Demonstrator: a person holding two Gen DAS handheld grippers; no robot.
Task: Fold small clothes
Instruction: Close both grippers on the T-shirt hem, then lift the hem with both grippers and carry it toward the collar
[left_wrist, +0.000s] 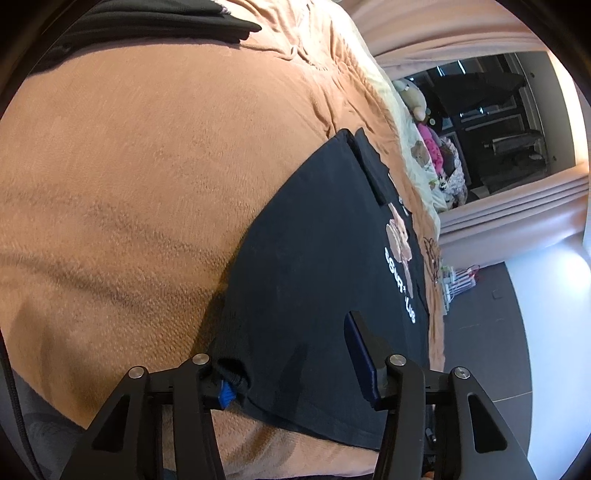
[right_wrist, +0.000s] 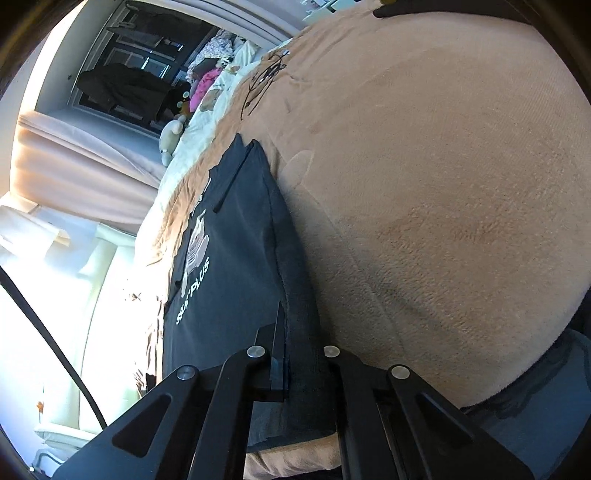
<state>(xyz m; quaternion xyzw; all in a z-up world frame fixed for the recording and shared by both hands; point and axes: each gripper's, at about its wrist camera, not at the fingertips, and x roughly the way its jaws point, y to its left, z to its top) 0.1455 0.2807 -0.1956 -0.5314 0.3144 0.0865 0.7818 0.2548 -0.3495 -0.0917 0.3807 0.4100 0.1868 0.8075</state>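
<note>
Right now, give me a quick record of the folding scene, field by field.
garment: black T-shirt with a printed graphic, partly folded
surface: tan fleece blanket on a bed
left tongs: open, fingers straddling the shirt's near edge
right tongs: closed on the shirt's folded side edge
other clothing: dark folded pile at the blanket's far end
background: plush toys, curtains

Black T-shirt (left_wrist: 314, 258) with white lettering and pinkish print lies on a tan fleece blanket (left_wrist: 129, 184).
</note>
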